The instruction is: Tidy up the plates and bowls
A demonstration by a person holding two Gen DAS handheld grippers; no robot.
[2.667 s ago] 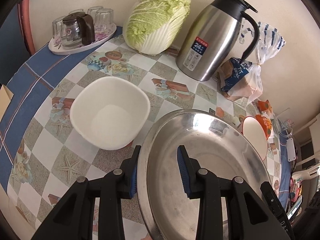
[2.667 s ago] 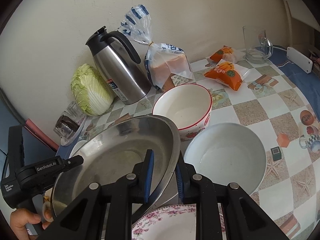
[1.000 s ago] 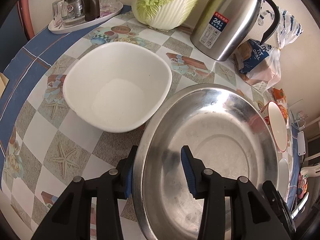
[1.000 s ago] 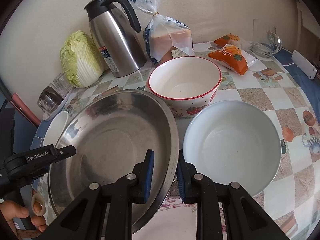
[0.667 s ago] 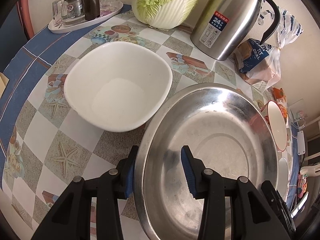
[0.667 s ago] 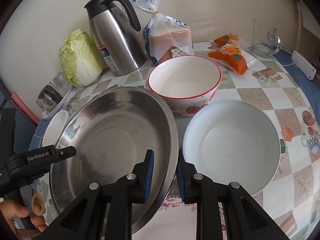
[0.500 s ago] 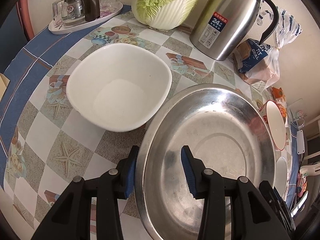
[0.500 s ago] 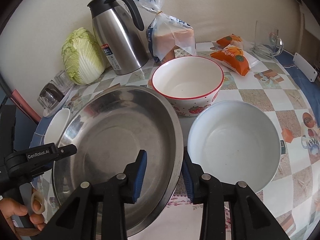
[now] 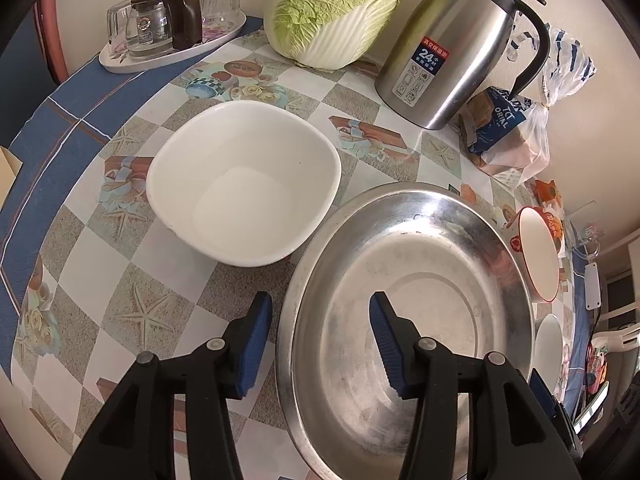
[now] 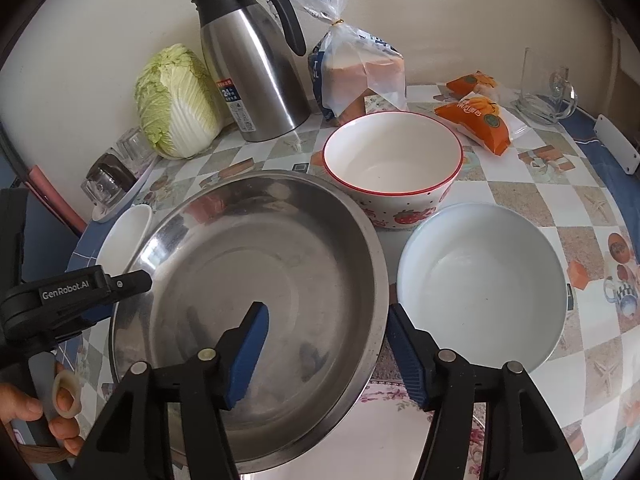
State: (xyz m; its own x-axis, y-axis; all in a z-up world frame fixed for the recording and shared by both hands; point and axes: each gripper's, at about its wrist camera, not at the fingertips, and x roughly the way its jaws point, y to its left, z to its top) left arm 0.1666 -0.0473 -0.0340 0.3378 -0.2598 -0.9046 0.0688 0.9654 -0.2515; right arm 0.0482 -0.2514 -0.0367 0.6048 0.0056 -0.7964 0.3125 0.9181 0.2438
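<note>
A large steel basin [image 9: 420, 320] [image 10: 256, 280] rests on the table. My left gripper [image 9: 320, 320] is open, its jaws straddling the basin's left rim. My right gripper [image 10: 326, 334] is open, its jaws straddling the basin's right rim. A white square bowl [image 9: 244, 184] sits left of the basin and shows in the right wrist view [image 10: 122, 236]. A red-rimmed strawberry bowl [image 10: 392, 164] [image 9: 538, 256] stands behind the basin. A pale round bowl [image 10: 480, 284] sits at its right. A floral plate [image 10: 400, 420] lies under the basin's near edge.
A steel thermos jug [image 10: 252, 60] [image 9: 452, 48], a cabbage [image 10: 176, 100] [image 9: 340, 8], a bread bag [image 10: 356, 76], orange snack packets [image 10: 476, 120] and a glass mug [image 10: 544, 88] line the wall. A tray of glasses [image 9: 172, 36] stands at the far left.
Both grippers have opened and let go of the basin's rim. The basin has come down from its tilt and now rests on the table.
</note>
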